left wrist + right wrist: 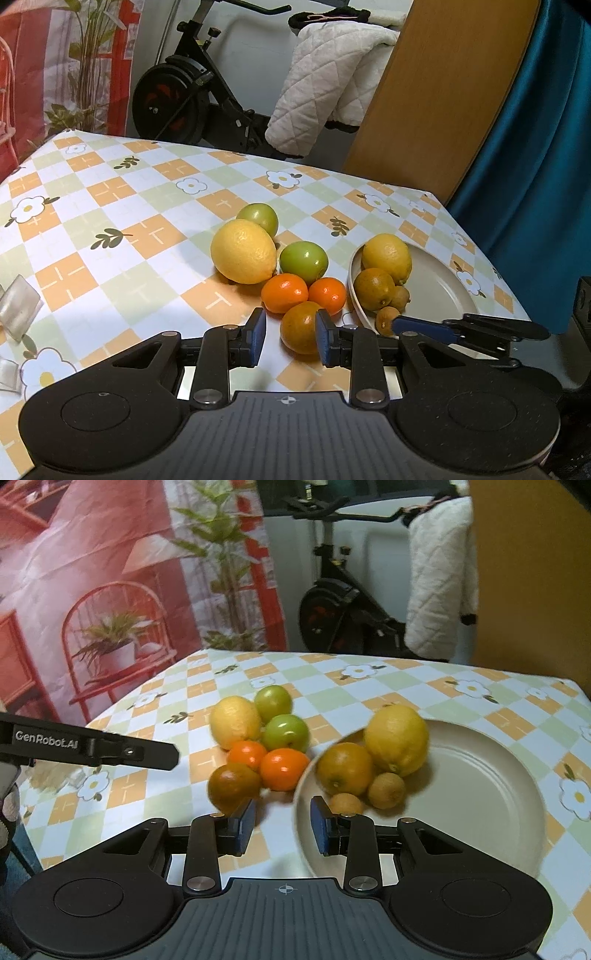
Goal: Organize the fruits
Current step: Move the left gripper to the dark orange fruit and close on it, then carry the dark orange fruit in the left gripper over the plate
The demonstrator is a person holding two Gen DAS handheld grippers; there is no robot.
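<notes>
Left gripper (pixel 290 334), jaws open astride the brownish orange (pixel 300 326): close squarely at mid-height, lift, and clear the plate (pixel 443 288) rim; right gripper (pixel 282 821) open.

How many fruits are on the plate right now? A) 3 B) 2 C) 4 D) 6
C: the plate holds a lemon, a dull orange citrus and two small brown fruits; the rest lie on the tablecloth.
</notes>
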